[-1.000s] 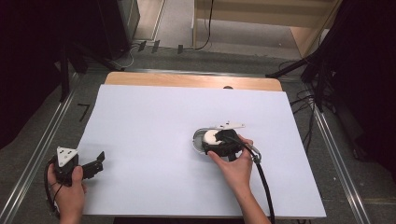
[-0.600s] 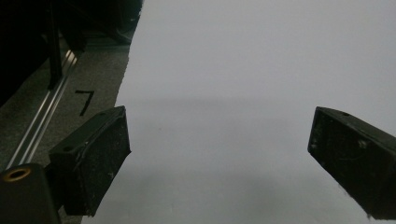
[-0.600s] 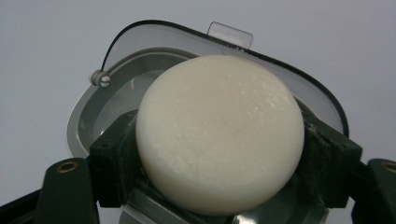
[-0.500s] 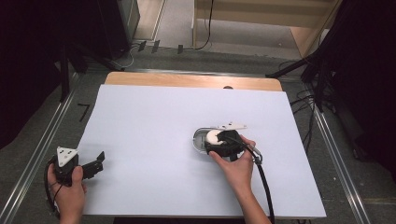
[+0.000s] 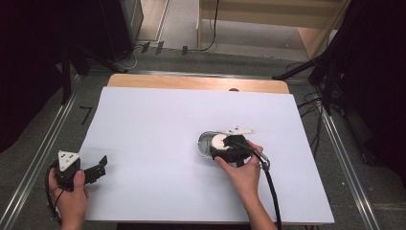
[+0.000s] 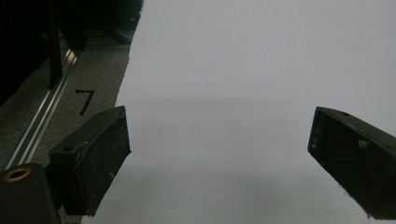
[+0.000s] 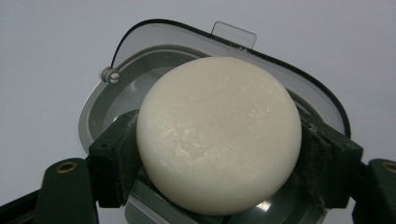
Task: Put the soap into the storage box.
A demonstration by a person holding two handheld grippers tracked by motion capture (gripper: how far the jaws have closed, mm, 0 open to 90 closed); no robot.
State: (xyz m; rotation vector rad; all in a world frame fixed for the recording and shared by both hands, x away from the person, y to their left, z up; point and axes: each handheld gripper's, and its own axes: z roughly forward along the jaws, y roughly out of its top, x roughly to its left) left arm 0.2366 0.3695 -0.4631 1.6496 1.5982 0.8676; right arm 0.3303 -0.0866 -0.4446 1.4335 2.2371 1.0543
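Observation:
A round cream-white soap bar (image 7: 219, 135) sits between the pads of my right gripper (image 7: 220, 154), which is shut on it. The soap hangs just over an oval grey case (image 7: 100, 107) whose clear lid (image 7: 233, 33) lies open behind it. In the high view the soap (image 5: 219, 141), the case (image 5: 204, 143) and the right gripper (image 5: 223, 144) are right of the table's middle. My left gripper (image 5: 100, 165) rests at the near left corner, open, with nothing between its jaws (image 6: 219, 158).
A white sheet (image 5: 158, 120) covers the table, with a wooden strip (image 5: 191, 82) bare at the far edge. Metal rails (image 5: 43, 143) run along both sides. The right gripper's black cable (image 5: 272, 191) trails back toward the near edge.

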